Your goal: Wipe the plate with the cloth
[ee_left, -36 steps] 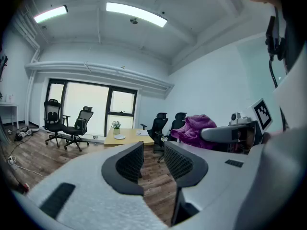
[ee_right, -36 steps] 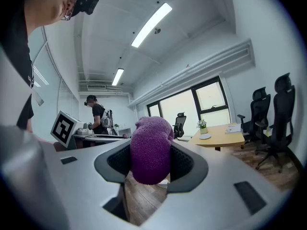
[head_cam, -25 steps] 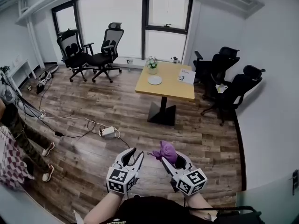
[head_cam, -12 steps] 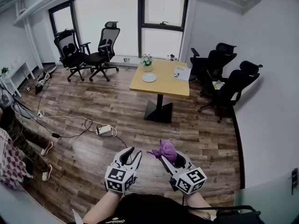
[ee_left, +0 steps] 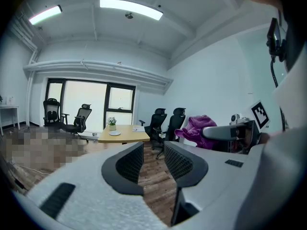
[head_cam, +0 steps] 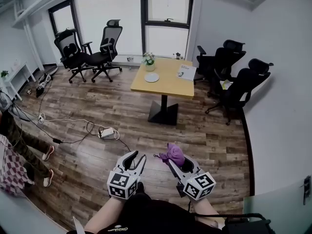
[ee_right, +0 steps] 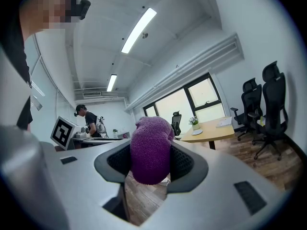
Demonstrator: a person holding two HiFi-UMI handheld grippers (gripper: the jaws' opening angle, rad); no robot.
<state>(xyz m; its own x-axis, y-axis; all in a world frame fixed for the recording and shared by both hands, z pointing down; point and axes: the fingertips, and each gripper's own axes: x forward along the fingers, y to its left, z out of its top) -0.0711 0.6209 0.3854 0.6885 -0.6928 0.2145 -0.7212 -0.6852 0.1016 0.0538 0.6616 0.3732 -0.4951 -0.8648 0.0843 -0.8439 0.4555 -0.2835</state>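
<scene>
Head view vs 1 s ago: table now sits a bit further left and higher in frame, and both grippers show slightly lower. Cloth grip unchanged. Plate is still on the table's far left part, beside a flower pot, well apart from both grippers.

Left gripper is held low in front of the body over the wood floor, pointing forward and up toward the table. Its own view shows the jaws a narrow gap apart with nothing between, only floor seen through.

Right gripper is just beside it, same height, tips leaning slightly toward the left one. Jaws are clamped on the purple cloth. In the right gripper view the cloth fills the gap and bulges above the jaw tips. Plate shows far off on the table.
</scene>
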